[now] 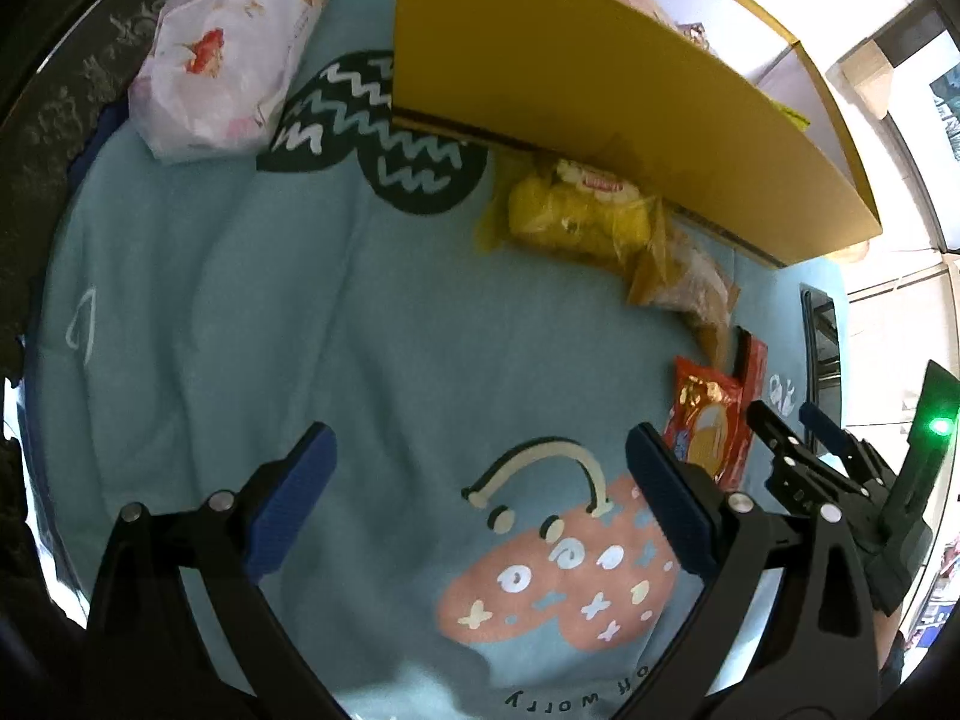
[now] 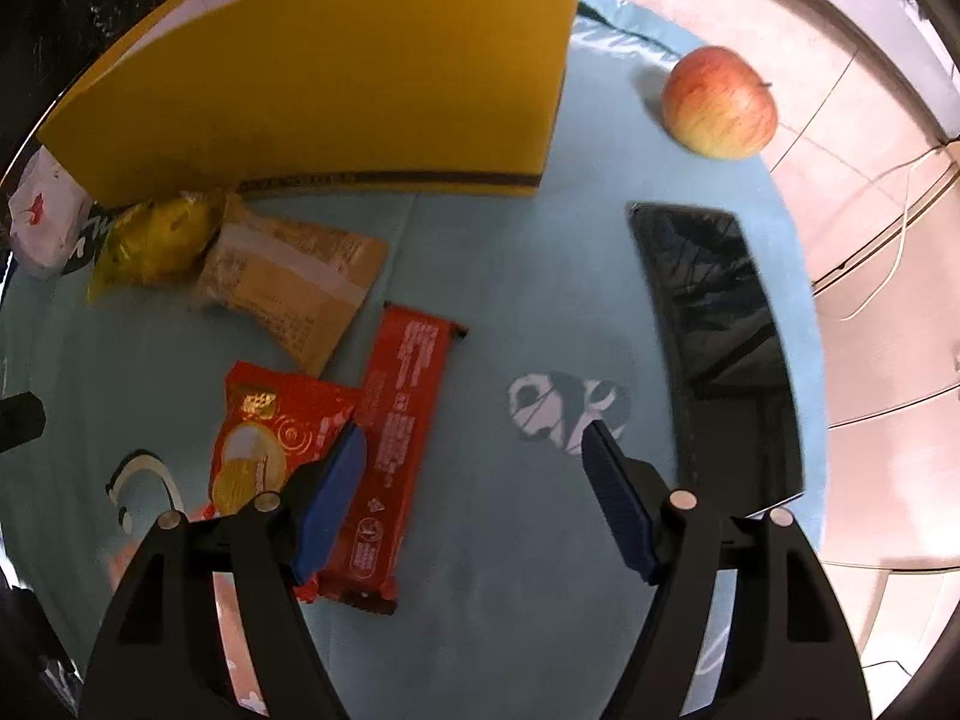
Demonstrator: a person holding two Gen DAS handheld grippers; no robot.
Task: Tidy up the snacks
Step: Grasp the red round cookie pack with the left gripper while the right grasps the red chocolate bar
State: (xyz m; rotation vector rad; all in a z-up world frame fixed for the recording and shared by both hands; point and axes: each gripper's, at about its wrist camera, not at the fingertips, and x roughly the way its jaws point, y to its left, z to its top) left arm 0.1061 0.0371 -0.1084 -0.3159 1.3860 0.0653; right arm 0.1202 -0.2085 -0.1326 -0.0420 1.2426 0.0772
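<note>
Light-blue cartoon-print cloth (image 2: 492,276) as work surface. One yellow box (image 2: 336,78). Five snack packs: white floral (image 1: 228,54), yellow (image 2: 162,237), tan (image 2: 294,282), red bar (image 2: 390,456), red-orange (image 2: 270,438). One apple (image 2: 720,102), one phone (image 2: 720,336). Left gripper (image 1: 480,504) low over cloth, spread wide, holding nothing. Right gripper (image 2: 474,498) wide apart, empty, beside red bar.

1. The blue cloth (image 2: 492,276) looks soft, matt and wrinkled.
2. The yellow box (image 2: 336,78) at 12 o'clock looks like matt cardboard.
3. The red snack bar (image 2: 396,420) and red snack packet (image 2: 270,420) have glossy film wrappers.
4. The phone (image 2: 714,324) at 3 o'clock is glossy black.
5. The apple (image 2: 719,101) has smooth skin.
</note>
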